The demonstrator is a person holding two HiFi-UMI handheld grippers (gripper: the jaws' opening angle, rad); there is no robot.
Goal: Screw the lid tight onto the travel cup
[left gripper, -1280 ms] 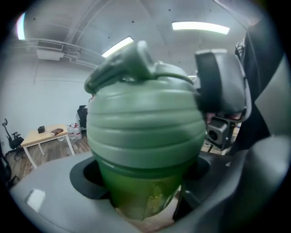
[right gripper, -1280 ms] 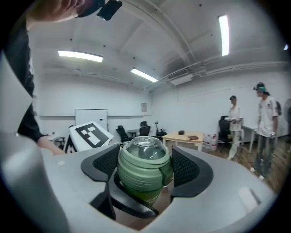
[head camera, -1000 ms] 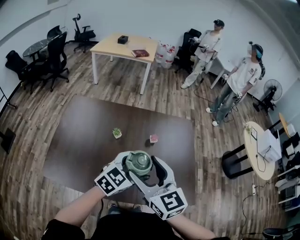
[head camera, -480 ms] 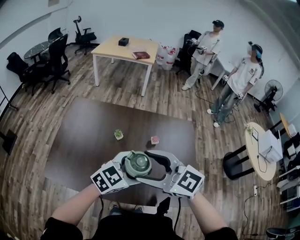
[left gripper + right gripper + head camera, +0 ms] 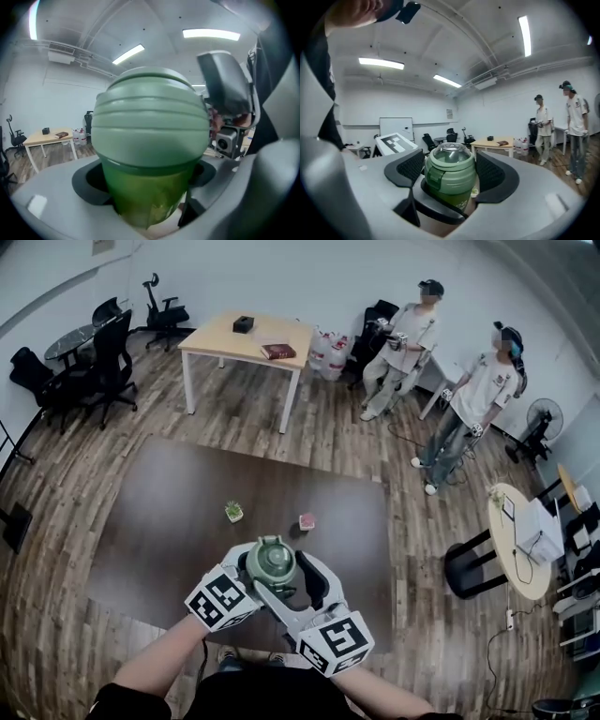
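Note:
I hold a green travel cup in the air over the near edge of the dark table. My left gripper is shut on the translucent green cup body, just below the ribbed pale green lid. My right gripper comes in from the lower right. Its black ribbed pads sit against both sides of the lid, shut on it. The lid has a clear domed top and sits level on the cup. The cup's base is hidden behind the jaws.
A small potted plant and a small pink object stand on the dark table beyond the cup. Further back are a light wooden table, office chairs, two standing people and a round table at the right.
My right gripper swung out to the right around the lid and has turned back to the lower right. The left gripper and the cup have stayed almost in place.

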